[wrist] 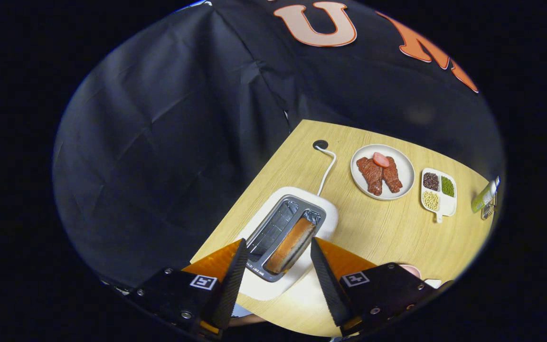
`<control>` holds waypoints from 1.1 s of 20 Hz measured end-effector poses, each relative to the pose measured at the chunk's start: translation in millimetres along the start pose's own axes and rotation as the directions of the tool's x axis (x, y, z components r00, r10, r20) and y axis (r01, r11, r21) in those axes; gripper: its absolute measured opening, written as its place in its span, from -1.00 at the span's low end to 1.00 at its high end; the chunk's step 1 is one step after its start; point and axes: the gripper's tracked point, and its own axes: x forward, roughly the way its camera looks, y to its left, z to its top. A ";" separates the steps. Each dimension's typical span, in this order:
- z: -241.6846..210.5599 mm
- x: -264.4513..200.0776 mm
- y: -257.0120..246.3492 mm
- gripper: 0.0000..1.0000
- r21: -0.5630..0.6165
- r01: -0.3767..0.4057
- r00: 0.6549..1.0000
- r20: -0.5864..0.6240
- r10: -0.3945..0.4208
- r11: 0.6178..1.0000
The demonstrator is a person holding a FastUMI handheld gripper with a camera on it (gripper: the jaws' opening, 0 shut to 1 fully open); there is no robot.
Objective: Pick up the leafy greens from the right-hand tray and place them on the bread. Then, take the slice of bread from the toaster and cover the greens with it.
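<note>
While the gripper [277, 266] hangs above the desk [378, 228], the white toaster [323, 213] sits directly below it, the bread slice [291, 244] standing in the slot nearer the right finger. Judgement: for a clean pick, the fingers should descend to either side of the slice's top edge and close on it. Gripper spread wide, holding nothing, touching nothing. Leafy greens not discernible.

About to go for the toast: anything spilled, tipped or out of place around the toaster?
Nothing stands out. The bread slice sits upright in one slot of the toaster, between the open gripper's fingers. The plate of meat and the divided dish beyond look tidy.
</note>
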 end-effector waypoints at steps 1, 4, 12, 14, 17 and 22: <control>-1.6 3.7 0.7 0.56 0.014 0.009 1.000 -0.010 -0.009 1.000; -4.5 16.2 -5.2 0.24 0.046 0.038 0.998 -0.044 -0.036 0.998; -8.4 23.3 -1.4 -0.60 0.116 0.013 0.998 -0.063 -0.006 0.993; -3.7 20.7 -6.1 -0.71 0.133 0.013 0.999 -0.052 -0.006 0.991; 0.9 13.3 -2.0 -0.80 0.137 -0.013 1.000 -0.023 0.017 0.990; 15.1 -13.1 8.9 -0.81 0.128 -0.070 0.996 0.060 0.063 0.989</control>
